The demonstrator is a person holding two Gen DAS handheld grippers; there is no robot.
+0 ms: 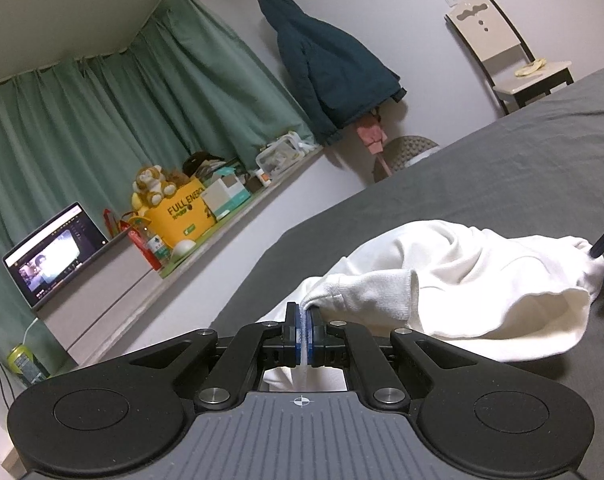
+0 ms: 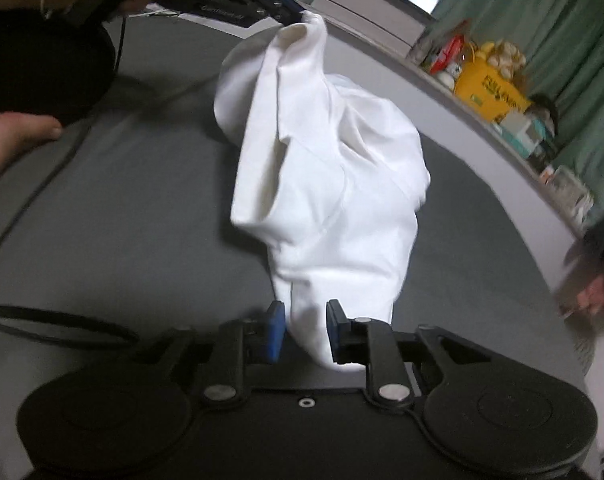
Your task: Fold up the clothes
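The white shirt (image 2: 325, 168) lies bunched on the grey bed (image 2: 122, 208). The left gripper (image 1: 305, 316) is clamped tight on one end of the shirt. At the shirt's other end, the right gripper (image 2: 302, 330) has its jaws apart with cloth between them. It should pinch that cloth well, then both should pull the shirt flat.

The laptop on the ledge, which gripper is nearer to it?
Left. The left gripper, shut on the white garment, is at the end beside the laptop; the right gripper is at the garment's far end.
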